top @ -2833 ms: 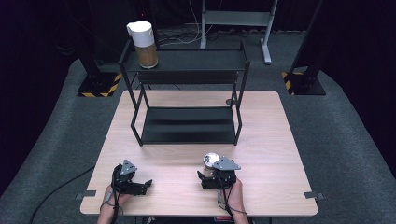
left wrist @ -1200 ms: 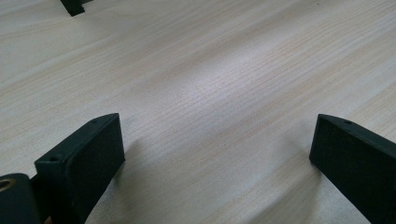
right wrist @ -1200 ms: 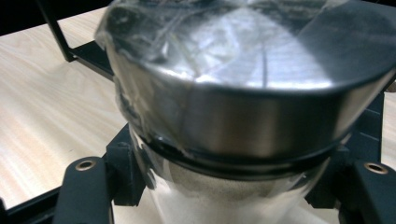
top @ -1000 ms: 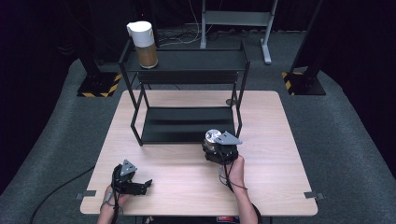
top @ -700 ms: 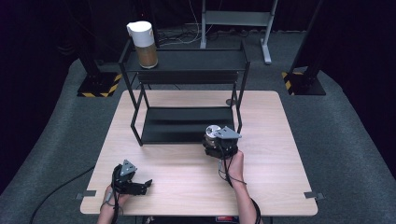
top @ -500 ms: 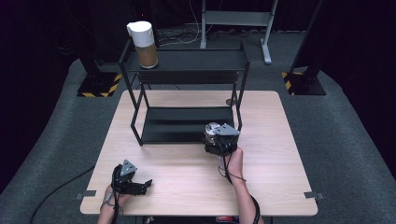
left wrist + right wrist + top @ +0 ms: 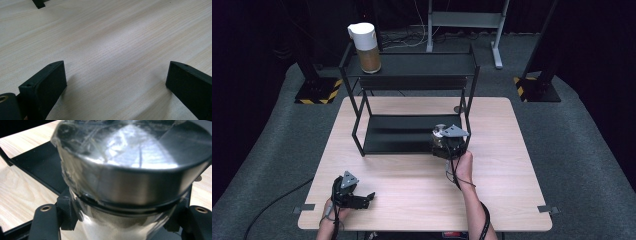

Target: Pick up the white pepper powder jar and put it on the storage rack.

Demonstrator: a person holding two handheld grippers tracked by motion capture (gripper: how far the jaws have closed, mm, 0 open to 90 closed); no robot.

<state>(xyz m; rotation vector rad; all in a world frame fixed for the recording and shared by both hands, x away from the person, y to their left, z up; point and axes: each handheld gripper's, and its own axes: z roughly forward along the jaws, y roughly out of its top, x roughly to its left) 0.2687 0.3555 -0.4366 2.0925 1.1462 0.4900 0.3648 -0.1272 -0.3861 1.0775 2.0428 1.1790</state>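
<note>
Two grippers: right gripper (image 7: 447, 145) pinching steel container (image 7: 130, 170), left gripper (image 7: 362, 199) jaws spread.

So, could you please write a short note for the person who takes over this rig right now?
Left gripper: open, holds nothing, low over the near left of the table.
Right gripper: shut on a shiny metal container, at the front right of the black rack, by its lower shelf.
A white and brown jug stands on the top shelf, left end.
Done: container picked up.
Left: probably set it on a shelf, then let go.
</note>
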